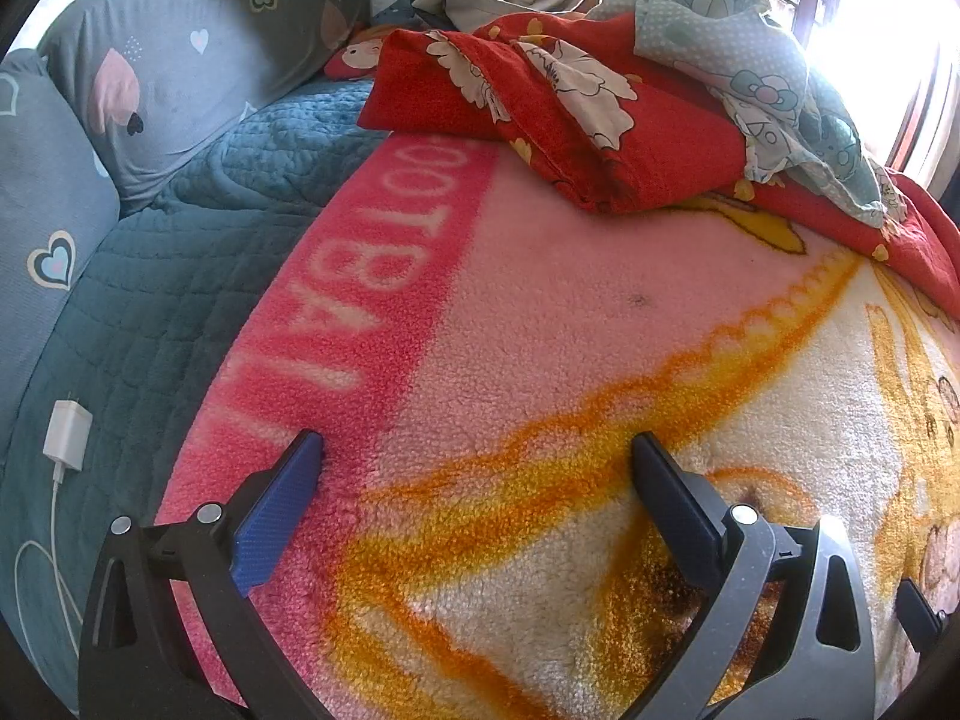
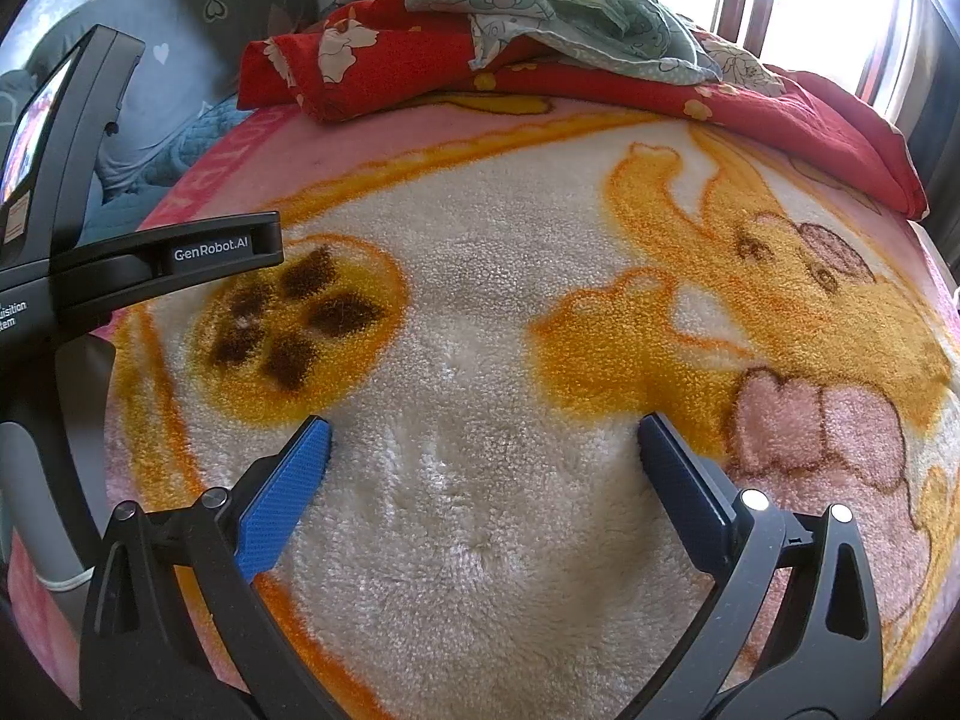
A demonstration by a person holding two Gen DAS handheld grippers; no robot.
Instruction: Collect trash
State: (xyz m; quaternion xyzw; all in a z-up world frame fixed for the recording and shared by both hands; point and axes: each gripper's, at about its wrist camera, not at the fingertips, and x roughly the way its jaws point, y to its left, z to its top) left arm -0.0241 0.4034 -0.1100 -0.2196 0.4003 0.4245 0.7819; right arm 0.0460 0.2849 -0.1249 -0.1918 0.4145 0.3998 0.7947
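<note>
A bed fills both views, and most of it is covered by a fleece blanket (image 1: 540, 330) in pink, cream and orange, with a darker pink band of white letters along its left edge and a cartoon animal printed toward the right in the right wrist view. To the left of the blanket lies a teal quilted cover (image 1: 150, 276), and at the far left two grey-blue pillows (image 1: 180, 60) with heart prints lean up at the head of the bed. At the far edge of the blanket sits a red floral quilt (image 1: 600, 120), loosely folded, with a pale green cartoon-print cloth (image 1: 750, 60) crumpled on top of it; bright windows stand behind them at the far right. The left tool (image 1: 477, 450) hovers just above the blanket with its blue-padded fingers spread wide and nothing between them; its body also shows at the left of the right wrist view. The right tool (image 2: 483, 435) is likewise spread wide and empty over the cream centre of the blanket. On the teal cover at the near left lies a white charger plug (image 1: 67, 435) with its cable (image 1: 42, 570) looping toward the near edge. No piece of trash can be made out in either view.
</note>
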